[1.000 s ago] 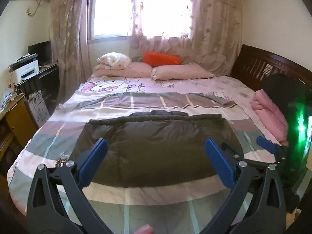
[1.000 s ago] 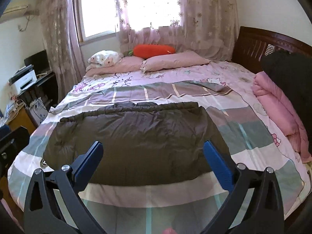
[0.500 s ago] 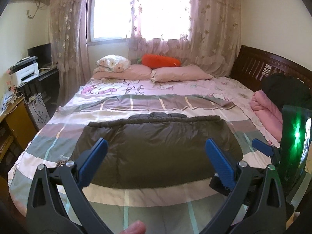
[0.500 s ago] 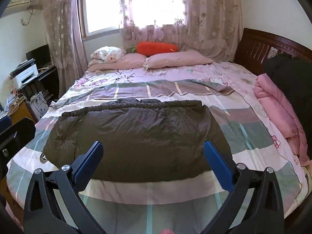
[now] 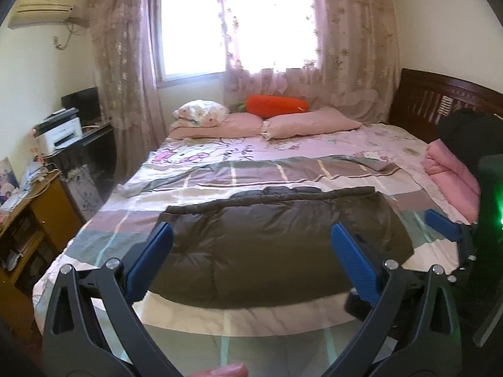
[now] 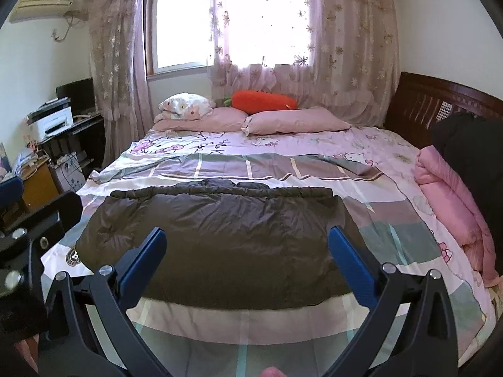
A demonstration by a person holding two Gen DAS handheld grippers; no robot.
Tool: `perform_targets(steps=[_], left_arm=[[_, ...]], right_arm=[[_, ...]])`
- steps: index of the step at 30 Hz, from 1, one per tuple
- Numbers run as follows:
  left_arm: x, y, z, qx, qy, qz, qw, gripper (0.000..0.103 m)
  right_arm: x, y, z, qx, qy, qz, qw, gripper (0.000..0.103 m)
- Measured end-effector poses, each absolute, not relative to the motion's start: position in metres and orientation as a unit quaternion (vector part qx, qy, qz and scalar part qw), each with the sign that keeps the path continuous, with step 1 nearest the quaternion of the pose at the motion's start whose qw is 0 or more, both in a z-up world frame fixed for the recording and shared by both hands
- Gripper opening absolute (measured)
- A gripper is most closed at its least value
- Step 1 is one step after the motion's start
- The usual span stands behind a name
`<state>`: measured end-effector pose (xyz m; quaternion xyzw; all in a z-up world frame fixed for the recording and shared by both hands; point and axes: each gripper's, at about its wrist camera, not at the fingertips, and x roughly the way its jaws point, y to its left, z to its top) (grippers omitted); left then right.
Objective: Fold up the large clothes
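A dark brown puffy jacket [image 5: 276, 245] lies folded into a wide flat rectangle across the near part of the bed; it also shows in the right wrist view [image 6: 217, 238]. My left gripper [image 5: 251, 235] is open and empty, held back above the bed's near edge. My right gripper [image 6: 248, 238] is open and empty too, at about the same distance from the jacket. Neither touches the jacket. The right gripper's blue tip [image 5: 443, 226] shows at the right in the left wrist view. The left gripper's body [image 6: 37, 229] shows at the left in the right wrist view.
The bed has a checked cover [image 6: 393, 235] and pink pillows [image 6: 292, 122] with an orange carrot cushion [image 6: 264, 102] at the far end. Folded pink bedding [image 6: 449, 210] and a black garment [image 6: 471, 154] lie at the right edge. A desk with a printer [image 5: 59, 132] stands at the left.
Both grippers have drawn back and up from the bed, so the jacket sits farther off and more of the room shows. The jacket has not moved. Both stay open.
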<state>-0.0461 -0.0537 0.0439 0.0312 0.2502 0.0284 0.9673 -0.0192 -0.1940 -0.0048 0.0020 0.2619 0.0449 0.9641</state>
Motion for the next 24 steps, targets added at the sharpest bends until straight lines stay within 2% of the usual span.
perform_targets(steps=[24], left_arm=[[-0.044,-0.047,0.039,0.011,0.264,0.005,0.965,0.101]], right_arm=[[-0.026,-0.181,-0.006,-0.025,0.254,0.011,0.967,0.102]])
